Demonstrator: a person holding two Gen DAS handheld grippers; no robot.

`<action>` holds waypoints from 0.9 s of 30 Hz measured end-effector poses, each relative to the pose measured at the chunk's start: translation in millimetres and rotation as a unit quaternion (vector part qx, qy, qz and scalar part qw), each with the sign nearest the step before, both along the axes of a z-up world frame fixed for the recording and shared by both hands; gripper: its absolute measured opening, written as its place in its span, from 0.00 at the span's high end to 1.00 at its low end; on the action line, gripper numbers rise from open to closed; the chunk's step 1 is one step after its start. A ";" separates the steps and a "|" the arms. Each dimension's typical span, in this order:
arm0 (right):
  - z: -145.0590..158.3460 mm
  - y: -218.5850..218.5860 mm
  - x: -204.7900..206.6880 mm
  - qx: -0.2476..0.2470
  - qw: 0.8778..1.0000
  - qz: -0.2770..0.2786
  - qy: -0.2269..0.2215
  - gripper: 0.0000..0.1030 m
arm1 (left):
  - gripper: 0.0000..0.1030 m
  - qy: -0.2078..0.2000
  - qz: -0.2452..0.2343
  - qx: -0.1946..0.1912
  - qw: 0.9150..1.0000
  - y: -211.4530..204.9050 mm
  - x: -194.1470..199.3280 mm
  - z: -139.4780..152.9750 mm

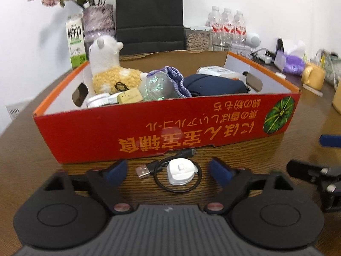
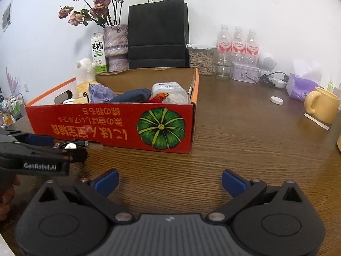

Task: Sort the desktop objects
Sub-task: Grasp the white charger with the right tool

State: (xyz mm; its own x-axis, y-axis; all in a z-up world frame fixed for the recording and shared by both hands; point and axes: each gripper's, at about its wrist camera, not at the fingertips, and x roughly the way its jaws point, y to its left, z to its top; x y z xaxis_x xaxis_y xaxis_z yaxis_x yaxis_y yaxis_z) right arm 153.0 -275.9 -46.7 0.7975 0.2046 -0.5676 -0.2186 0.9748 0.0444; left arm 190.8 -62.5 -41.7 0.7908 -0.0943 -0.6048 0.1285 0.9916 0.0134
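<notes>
A: Lower centre of the left wrist view: the left gripper (image 1: 168,170) stands open, its blue pads either side of a white charger plug (image 1: 181,171) ringed by a black USB cable (image 1: 170,170), touching neither.

B: And the right gripper (image 2: 170,182)?

A: Open too, over bare tabletop (image 2: 245,138) at the bottom of its frame, nothing between the pads.

B: How far along does the sorting look?

A: Well on, by appearances. The red cardboard box (image 1: 162,125) across mid-frame already holds a plush alpaca (image 1: 108,64), a purple pouch (image 1: 175,79), a navy case (image 1: 213,83) and a white container (image 2: 169,93).

B: What is left?

A: The plug and cable lie just in front of the box wall. A yellow mug (image 2: 321,104) and small white disc (image 2: 276,100) sit at right; whether they belong in the box is unclear.
</notes>
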 end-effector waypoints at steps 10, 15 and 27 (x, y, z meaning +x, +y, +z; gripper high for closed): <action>0.1 -0.8 -1.4 0.003 1.000 -0.004 0.000 0.00 | 0.38 -0.005 -0.002 -0.005 1.000 0.3 -4.2 3.2; 0.1 0.0 -1.2 0.000 1.000 -0.005 0.001 0.00 | 0.39 -0.014 0.000 -0.009 1.000 2.3 -7.7 6.1; 0.0 6.5 -0.9 -0.006 1.000 -0.007 0.007 0.00 | 0.40 -0.046 -0.006 -0.023 0.999 10.4 -21.7 20.0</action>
